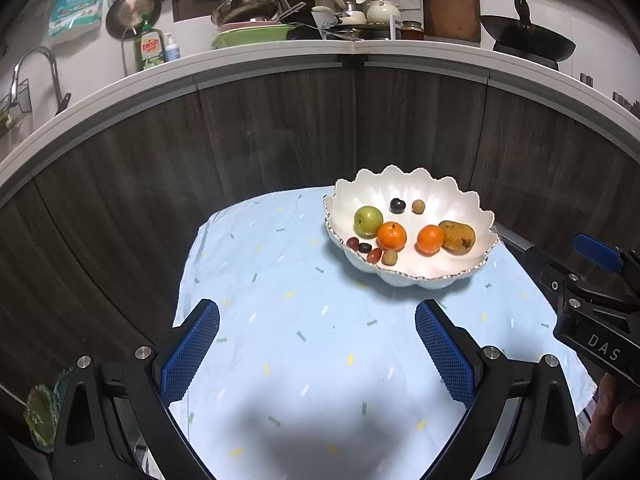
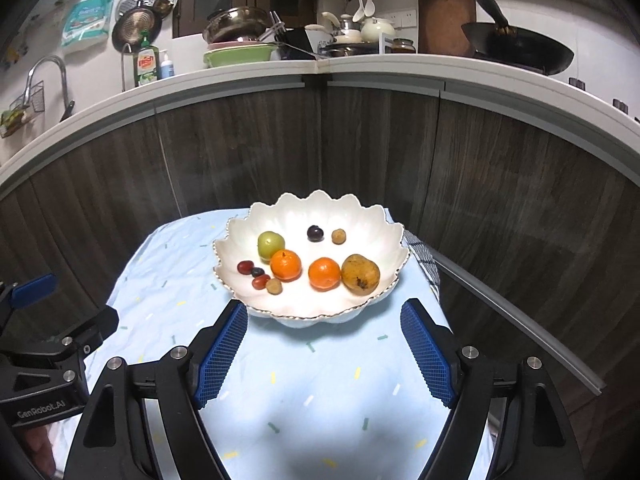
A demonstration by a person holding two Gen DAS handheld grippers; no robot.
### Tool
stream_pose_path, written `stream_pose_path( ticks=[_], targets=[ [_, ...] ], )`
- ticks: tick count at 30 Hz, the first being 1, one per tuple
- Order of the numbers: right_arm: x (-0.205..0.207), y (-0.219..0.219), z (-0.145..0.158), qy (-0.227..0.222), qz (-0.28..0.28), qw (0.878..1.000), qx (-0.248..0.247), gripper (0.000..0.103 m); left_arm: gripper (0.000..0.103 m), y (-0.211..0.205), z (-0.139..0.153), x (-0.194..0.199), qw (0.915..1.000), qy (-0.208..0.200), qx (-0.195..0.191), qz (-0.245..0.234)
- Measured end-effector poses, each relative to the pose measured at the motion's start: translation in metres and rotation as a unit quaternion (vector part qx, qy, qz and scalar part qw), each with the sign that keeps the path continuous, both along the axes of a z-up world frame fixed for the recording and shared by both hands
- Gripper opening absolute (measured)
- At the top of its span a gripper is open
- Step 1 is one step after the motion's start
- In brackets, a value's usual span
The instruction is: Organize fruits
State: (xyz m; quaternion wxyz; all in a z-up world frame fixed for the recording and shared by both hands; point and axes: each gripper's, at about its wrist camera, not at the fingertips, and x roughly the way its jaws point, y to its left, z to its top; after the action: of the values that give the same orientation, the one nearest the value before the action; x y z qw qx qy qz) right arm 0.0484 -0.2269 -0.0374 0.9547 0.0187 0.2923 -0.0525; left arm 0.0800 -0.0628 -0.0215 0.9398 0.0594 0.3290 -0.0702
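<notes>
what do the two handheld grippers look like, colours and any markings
Both are black frames with silver bolt heads and two fingers faced with blue, fine-gridded pads. On the left gripper, seen from the right wrist camera, white lettering reads "GenRobot.AI", with a blue part at its tip. The right gripper, seen from the left wrist camera, shows the white letters "DAS" and a similar blue part. No cables or sleeves are visible.

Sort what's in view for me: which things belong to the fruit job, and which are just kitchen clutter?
Job:
- white scalloped bowl
- green apple
- two oranges
- brownish pear
- small dark and red fruits at the bowl's front left
- left claw and right claw, both open, empty

Clutter:
- blue tablecloth
- wok
- dish soap bottle
- cutting board
</notes>
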Motion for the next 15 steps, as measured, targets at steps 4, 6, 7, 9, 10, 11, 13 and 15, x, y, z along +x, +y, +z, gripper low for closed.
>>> stream_pose_path(
  ticks=[4, 6, 7, 9, 10, 11, 13, 15],
  targets=[
    [-0.018, 0.007, 0.001, -0.004, -0.003, 1.000, 0.000, 0.080, 0.100, 0.006, 0.000, -0.014, 1.0000, 0.001, -0.002, 0.000],
    [-0.027, 0.009, 0.002, -0.005, -0.004, 1.000, 0.002, 0.083, 0.101, 0.009, -0.001, -0.023, 1.0000, 0.004, -0.004, 0.000],
    [-0.032, 0.010, 0.003, -0.006, -0.004, 1.000, 0.002, 0.084, 0.101, 0.010, -0.001, -0.027, 1.0000, 0.005, -0.005, 0.000],
    [-0.039, 0.013, 0.003, -0.008, -0.004, 1.000, 0.000, 0.084, 0.101, 0.012, 0.000, -0.035, 1.0000, 0.005, -0.005, 0.000],
    [-0.044, 0.014, 0.004, -0.008, -0.004, 1.000, 0.001, 0.084, 0.102, 0.013, 0.000, -0.040, 1.0000, 0.005, -0.006, 0.000],
    [-0.046, 0.014, 0.004, -0.008, -0.004, 1.000, 0.001, 0.084, 0.102, 0.013, 0.000, -0.043, 1.0000, 0.005, -0.005, 0.000],
    [-0.052, 0.016, 0.004, -0.006, -0.005, 1.000, 0.003, 0.084, 0.102, 0.016, -0.001, -0.050, 1.0000, 0.004, -0.005, 0.003],
    [-0.057, 0.017, 0.003, -0.005, -0.006, 1.000, 0.004, 0.084, 0.102, 0.018, -0.001, -0.056, 0.9999, 0.003, -0.006, 0.008]
  ],
)
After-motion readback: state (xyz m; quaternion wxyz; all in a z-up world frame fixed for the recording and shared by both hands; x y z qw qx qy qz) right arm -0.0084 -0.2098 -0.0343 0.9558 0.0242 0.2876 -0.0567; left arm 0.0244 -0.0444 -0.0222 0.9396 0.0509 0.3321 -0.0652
